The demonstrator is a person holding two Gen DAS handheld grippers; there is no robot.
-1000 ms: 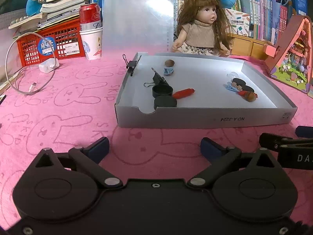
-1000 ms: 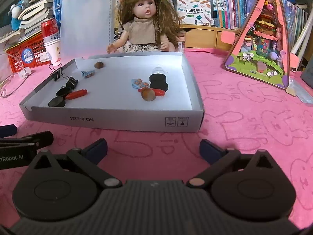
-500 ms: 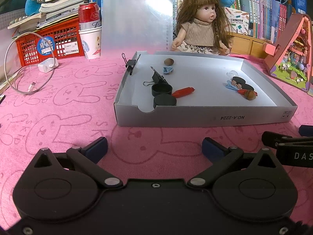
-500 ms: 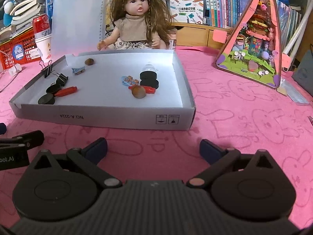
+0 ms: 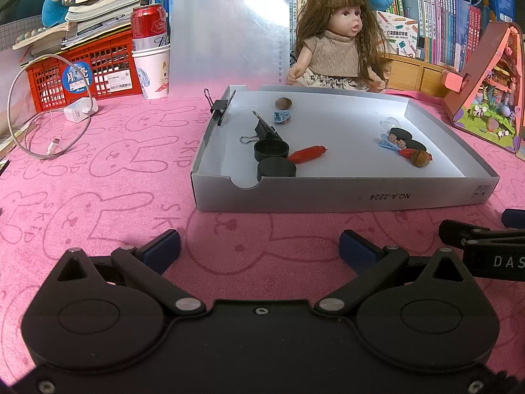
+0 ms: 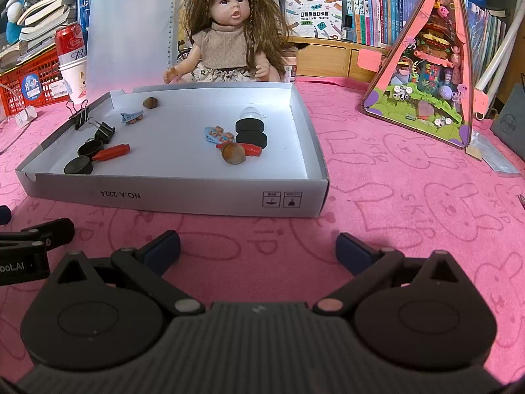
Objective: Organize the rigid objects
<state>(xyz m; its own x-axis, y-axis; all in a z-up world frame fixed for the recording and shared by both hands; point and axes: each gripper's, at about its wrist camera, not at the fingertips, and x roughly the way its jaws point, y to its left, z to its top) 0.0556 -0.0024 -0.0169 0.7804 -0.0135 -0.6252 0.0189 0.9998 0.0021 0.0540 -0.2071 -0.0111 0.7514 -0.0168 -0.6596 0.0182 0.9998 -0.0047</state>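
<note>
- Pink bunny-print cloth (image 5: 98,164) covers the table; shelves of books behind, a long-haired doll (image 5: 338,49) seated at the far edge, a red crate (image 5: 78,72) with a drinks can (image 5: 149,21) and paper cup (image 5: 152,69) at far left, a pink triangular toy house (image 6: 430,65) at right.
- Grey shallow box (image 5: 328,197) lies on the cloth, ahead of both tools, its long side facing them, printed label upside down.
- Left gripper (image 5: 259,246): jaws spread wide, nothing between them, low over the cloth just short of the box front.
- Right gripper (image 6: 257,246): also wide open and empty, before the box's near right corner; each tool's tip shows at the edge of the other's view.
- In the box, left end: two black round caps (image 5: 274,159) touching, a red pen-like piece (image 5: 306,154) beside them, long axis running left-right with its tip pointing right and slightly away.
- A black binder clip (image 5: 265,129) lies behind the caps; another binder clip (image 5: 218,106) is clamped on the left wall.
- Far side: a brown nut (image 5: 283,102), a small blue clip (image 5: 281,117) just in front of it.
- Right cluster: two black discs (image 6: 250,131) stacked, a clear dome (image 6: 251,112) behind, a blue figured clip (image 6: 218,134), a second brown nut (image 6: 233,154) touching a second red piece (image 6: 251,149).
</note>
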